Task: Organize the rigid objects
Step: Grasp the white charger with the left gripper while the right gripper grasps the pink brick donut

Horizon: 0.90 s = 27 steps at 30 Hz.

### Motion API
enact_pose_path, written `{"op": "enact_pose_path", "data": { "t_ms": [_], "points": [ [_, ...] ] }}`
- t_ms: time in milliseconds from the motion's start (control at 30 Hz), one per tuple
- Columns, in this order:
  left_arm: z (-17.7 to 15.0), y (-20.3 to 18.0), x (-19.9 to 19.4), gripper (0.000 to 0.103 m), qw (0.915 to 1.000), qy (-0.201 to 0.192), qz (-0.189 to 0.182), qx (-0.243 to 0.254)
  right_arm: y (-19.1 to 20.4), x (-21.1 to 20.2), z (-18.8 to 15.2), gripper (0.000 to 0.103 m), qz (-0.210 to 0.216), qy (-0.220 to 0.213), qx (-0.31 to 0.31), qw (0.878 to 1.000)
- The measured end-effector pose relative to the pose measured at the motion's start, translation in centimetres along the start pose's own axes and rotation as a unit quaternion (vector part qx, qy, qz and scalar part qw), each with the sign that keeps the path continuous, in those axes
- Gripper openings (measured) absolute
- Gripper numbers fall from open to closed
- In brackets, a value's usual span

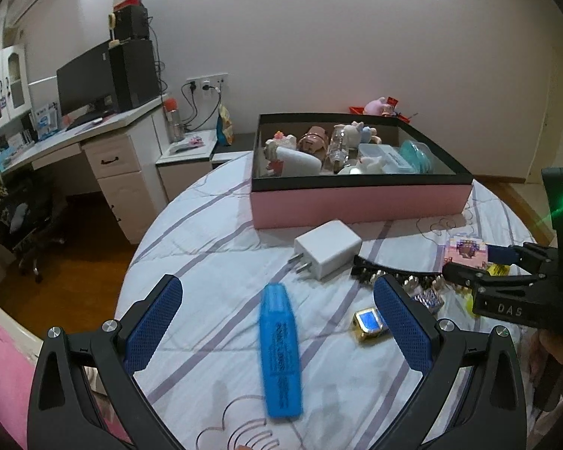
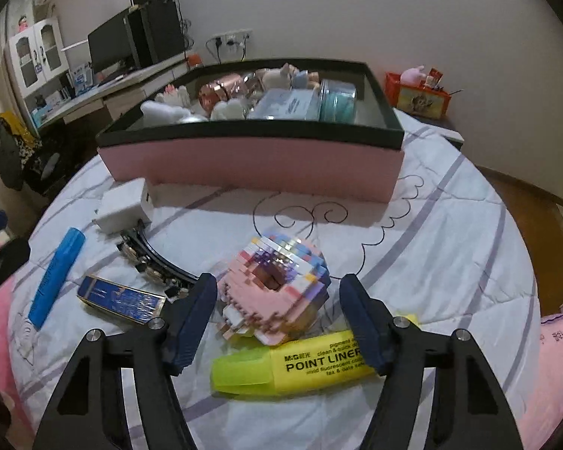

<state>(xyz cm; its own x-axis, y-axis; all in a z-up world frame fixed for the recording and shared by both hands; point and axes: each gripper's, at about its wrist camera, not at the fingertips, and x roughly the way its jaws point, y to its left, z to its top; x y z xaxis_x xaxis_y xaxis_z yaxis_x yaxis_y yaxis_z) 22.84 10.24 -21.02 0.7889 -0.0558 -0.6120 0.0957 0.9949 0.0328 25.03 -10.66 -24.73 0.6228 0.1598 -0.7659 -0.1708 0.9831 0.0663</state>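
In the left wrist view, the left gripper (image 1: 277,322) is being held with its blue-padded fingers (image 1: 154,322) spread wide above the striped quilt (image 1: 214,232), and nothing is being gripped. A blue highlighter (image 1: 279,352) is lying between the fingers without being touched; dark print runs along its barrel, but it is too blurred to be read. A white plug charger (image 1: 328,249) is resting just in front of the near wall of the pink box (image 1: 356,202), whose black-rimmed interior is being filled by small toys and containers. A small gold-framed blue box (image 1: 369,324) is lying just beside the right-hand finger. At the right edge of the quilt, the right gripper (image 1: 469,262) is being seen from the side, with "DAS" readable on its black body.

In the right wrist view, the right gripper (image 2: 277,315) is being held partly open, its fingers (image 2: 195,315) standing on either side of a pink brick-built figure (image 2: 277,285); whether the pads are pressing on it cannot be told. A yellow highlighter (image 2: 300,365) is lying just before the figure, and "M&G", "POINT LINER" and "solid fluorescent" are being shown on its label. A blue and gold carton (image 2: 120,300) and a black studded band (image 2: 154,262) are lying toward the left edge of the quilt.
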Motion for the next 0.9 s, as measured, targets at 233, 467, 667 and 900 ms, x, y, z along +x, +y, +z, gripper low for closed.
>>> {"op": "enact_pose_path", "data": {
  "t_ms": [233, 467, 667, 900],
  "points": [
    [1.8, -1.8, 3.5, 0.103, 0.9989, 0.034, -0.031, 0.004, -2.5, 0.3, 0.9, 0.055, -0.019, 0.002, 0.014, 1.000],
    [2.8, -3.9, 8.0, 0.103, 0.9958, 0.087, -0.006, 0.026, -2.9, 0.8, 1.2, 0.055, -0.012, 0.004, 0.014, 1.000],
    [2.6, -4.2, 10.4, 0.098, 0.9924, 0.117, 0.002, 0.036, -3.2, 1.0, 1.4, 0.056, -0.005, 0.004, 0.016, 1.000],
    [2.6, -4.3, 10.7, 0.068, 0.9930, 0.113, -0.018, 0.031, -2.9, 1.5, 1.7, 0.058, -0.011, 0.010, 0.007, 1.000]
  ]
}}
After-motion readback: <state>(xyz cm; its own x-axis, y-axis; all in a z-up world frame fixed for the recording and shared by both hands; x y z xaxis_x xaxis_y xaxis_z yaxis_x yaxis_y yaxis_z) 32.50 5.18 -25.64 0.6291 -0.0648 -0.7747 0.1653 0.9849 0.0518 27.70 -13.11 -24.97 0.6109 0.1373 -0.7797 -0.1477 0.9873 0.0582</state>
